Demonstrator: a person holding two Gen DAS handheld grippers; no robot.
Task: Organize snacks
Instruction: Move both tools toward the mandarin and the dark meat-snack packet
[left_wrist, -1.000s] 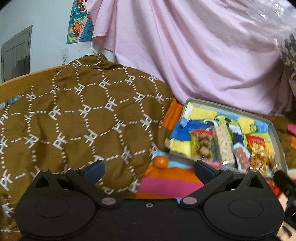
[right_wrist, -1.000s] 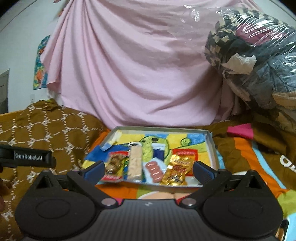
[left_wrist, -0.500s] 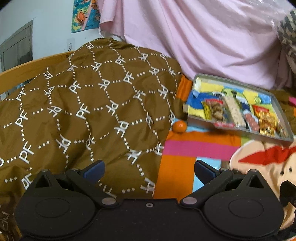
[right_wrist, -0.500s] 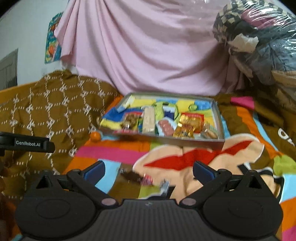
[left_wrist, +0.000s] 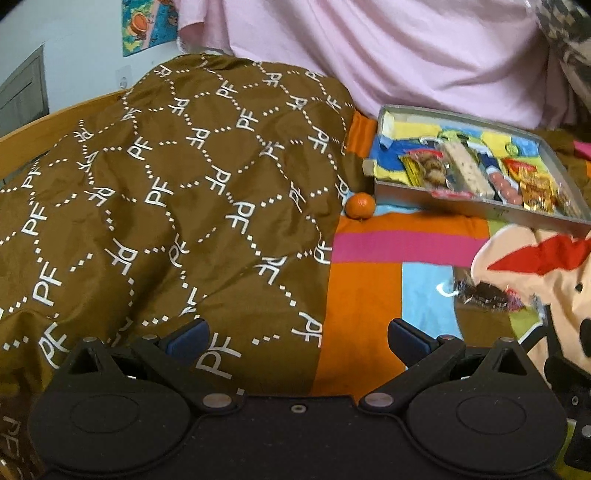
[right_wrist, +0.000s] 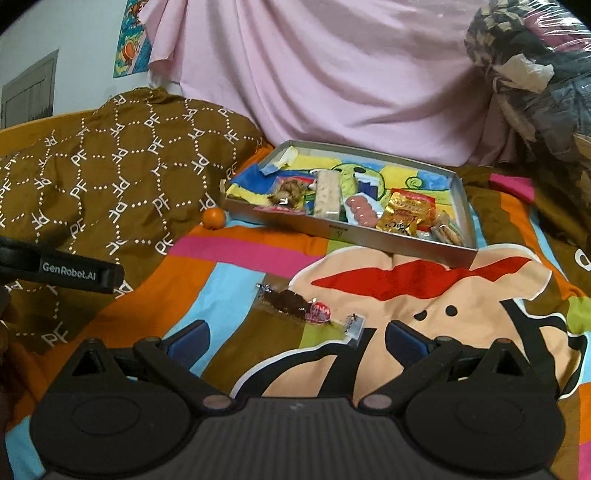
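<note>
A dark clear-wrapped snack bar (right_wrist: 299, 305) lies on the colourful cartoon blanket (right_wrist: 424, 295), at 12 o'clock just beyond the right gripper (right_wrist: 295, 338), whose jaws are spread and empty. The left gripper (left_wrist: 295, 336) is likewise spread. A grey tray of snacks (right_wrist: 369, 236) sits farther off, a small orange fruit (right_wrist: 214, 218) at its 9 o'clock.

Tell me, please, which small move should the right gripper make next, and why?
Probably ease the right gripper forward and down over the dark wrapped snack lying loose on the colourful blanket. It is open and empty, the snack lies just ahead of it, and the other packets already sit in the tray.
</note>
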